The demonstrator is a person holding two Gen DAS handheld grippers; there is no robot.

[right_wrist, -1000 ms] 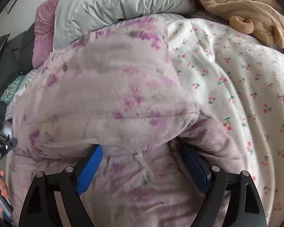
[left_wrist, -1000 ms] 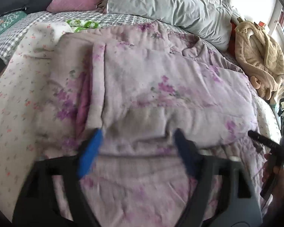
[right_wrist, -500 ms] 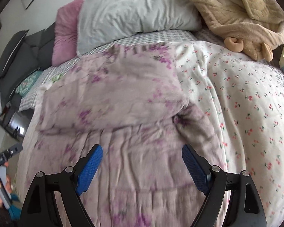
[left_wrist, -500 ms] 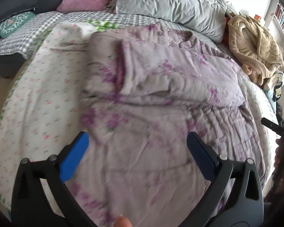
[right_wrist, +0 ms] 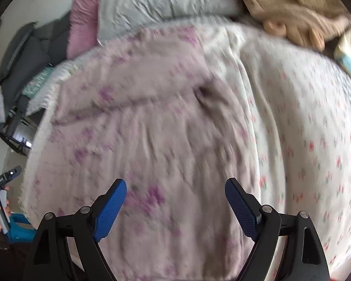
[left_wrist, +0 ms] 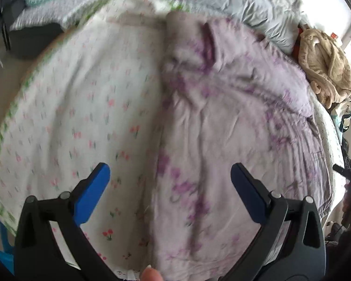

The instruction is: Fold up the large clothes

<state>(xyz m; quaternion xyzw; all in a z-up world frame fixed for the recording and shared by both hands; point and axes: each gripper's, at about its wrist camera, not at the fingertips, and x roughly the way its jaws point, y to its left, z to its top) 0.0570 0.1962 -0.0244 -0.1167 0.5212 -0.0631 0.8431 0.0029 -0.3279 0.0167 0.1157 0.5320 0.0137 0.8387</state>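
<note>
At far left the bed's edge with its green-checked trim (left_wrist: 2, 138) curves down to bare floor (left_wrist: 14, 63). Next comes the white cherry-print bedspread (left_wrist: 86, 98), flat and uncluttered. The left gripper (left_wrist: 170, 175) hangs above it, jaws spread wide after just opening, nothing between them (only air). The lilac floral garment (left_wrist: 234, 121) lies mid-bed, its top part folded down over itself, its left edge running straight toward the camera. The right gripper (right_wrist: 175, 190) hovers over its lower half, jaws likewise apart and empty. A tan robe (right_wrist: 292, 7) crowds the far right.
</note>
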